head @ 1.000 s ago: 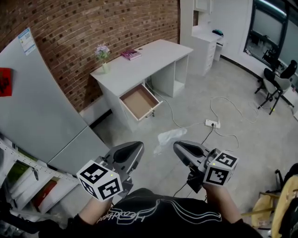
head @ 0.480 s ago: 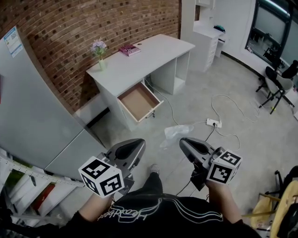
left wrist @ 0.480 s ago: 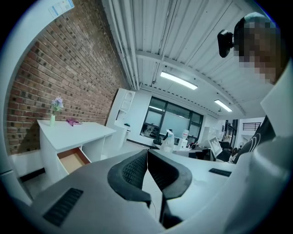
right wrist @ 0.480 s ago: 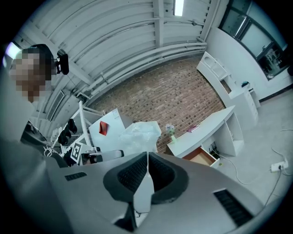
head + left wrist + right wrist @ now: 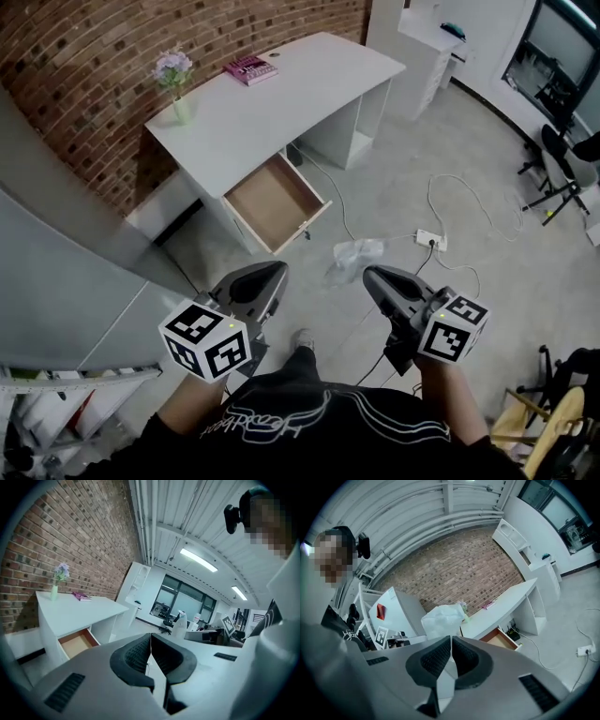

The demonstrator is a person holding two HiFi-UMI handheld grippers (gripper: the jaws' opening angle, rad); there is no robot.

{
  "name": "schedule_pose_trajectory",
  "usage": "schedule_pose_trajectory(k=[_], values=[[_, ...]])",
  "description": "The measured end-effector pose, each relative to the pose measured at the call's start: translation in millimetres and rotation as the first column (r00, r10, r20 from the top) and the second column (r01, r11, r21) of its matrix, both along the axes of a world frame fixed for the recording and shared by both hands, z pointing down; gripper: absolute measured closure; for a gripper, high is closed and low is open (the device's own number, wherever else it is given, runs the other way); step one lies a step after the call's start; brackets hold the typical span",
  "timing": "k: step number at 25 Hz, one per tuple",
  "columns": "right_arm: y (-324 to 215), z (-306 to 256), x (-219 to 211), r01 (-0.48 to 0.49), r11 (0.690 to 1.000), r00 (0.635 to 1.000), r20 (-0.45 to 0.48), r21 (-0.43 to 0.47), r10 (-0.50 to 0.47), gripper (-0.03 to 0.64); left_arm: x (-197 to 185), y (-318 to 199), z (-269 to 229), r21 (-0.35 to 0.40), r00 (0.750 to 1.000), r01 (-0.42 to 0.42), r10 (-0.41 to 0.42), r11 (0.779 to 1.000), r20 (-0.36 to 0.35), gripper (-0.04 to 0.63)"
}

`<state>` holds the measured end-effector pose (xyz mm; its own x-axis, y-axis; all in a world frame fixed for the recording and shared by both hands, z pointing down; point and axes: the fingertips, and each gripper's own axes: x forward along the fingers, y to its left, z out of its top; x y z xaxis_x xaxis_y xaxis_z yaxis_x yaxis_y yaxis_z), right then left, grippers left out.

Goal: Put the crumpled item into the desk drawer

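Observation:
A crumpled white item (image 5: 354,255) hangs at the tip of my right gripper (image 5: 372,274), which is shut on it. In the right gripper view the item (image 5: 443,618) bulges out just past the closed jaws of the right gripper (image 5: 451,641). My left gripper (image 5: 272,273) is held beside it, shut and empty; its pads meet in the left gripper view (image 5: 150,641). The white desk (image 5: 281,94) stands ahead against the brick wall. Its drawer (image 5: 275,202) is pulled open and looks empty. It also shows in both gripper views (image 5: 77,643) (image 5: 502,640).
On the desk stand a small vase of flowers (image 5: 174,80) and a pink book (image 5: 249,68). A power strip (image 5: 432,241) with white cables lies on the floor to the right of the drawer. A white cabinet (image 5: 427,56) stands further right, and a black chair (image 5: 562,164) stands at the far right.
The desk and its open drawer have come nearer and lower in the head view. Both grippers keep their pose, and the crumpled item stays at the right gripper's tip.

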<state>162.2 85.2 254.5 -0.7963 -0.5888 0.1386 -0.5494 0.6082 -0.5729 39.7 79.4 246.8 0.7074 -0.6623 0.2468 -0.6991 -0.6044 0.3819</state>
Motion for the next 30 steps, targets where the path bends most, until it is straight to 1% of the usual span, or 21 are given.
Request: schedule_pose_trajectory(k=[2,4,8,12,17,20,24,28,30], values=[[-42.6,10.9,-11.9,0.006,1.0,1.0,-0.023,-0.028,-0.006,0.572,-12.4,-41.5,18.4,-0.027,1.0,0.015,-0.015,1.0,0.003,0.574],[-81.4,18.9,-22.9,-0.002,0.999,0.999,-0.047,-0.048,0.0,0.572,-25.6,-77.5,33.6,-0.056,1.0,0.027,-0.028,0.998,-0.008,0.574],[-138.4,37.5,-42.6,-0.013,0.997,0.995,-0.096,-0.078,0.006,0.572,-49.7,-129.7,60.2,-0.103,0.998,0.052,-0.055,0.993,-0.025,0.573],[-180.1,57.9,-65.3,0.014,0.996,0.988,-0.149,-0.091,-0.027,0.572,-68.0,-159.5,82.6,-0.116,0.997,0.074,-0.078,0.99,-0.027,0.574],[-216.7,83.7,-89.2,0.073,0.991,0.975,-0.202,-0.112,-0.094,0.572,-80.9,-178.3,111.2,-0.133,0.993,0.116,-0.119,0.984,-0.014,0.574],[-234.8,104.8,-101.9,0.12,0.984,0.959,-0.242,-0.133,-0.15,0.571,-90.2,-186.7,126.5,-0.152,0.986,0.16,-0.165,0.975,-0.018,0.574],[-262.5,138.1,-122.2,0.171,0.966,0.94,-0.26,-0.196,-0.219,0.572,-107.6,-201.1,146.6,-0.19,0.974,0.222,-0.227,0.956,-0.008,0.574],[-297.2,174.6,-137.3,0.216,0.953,0.897,-0.342,-0.215,-0.28,0.572,-122.1,-221.0,165.4,-0.229,0.961,0.271,-0.277,0.935,0.008,0.573],[-313.6,191.3,-146.8,0.252,0.943,0.867,-0.383,-0.215,-0.319,0.572,-129.6,-233.7,175.2,-0.242,0.952,0.3,-0.304,0.923,0.022,0.573]])
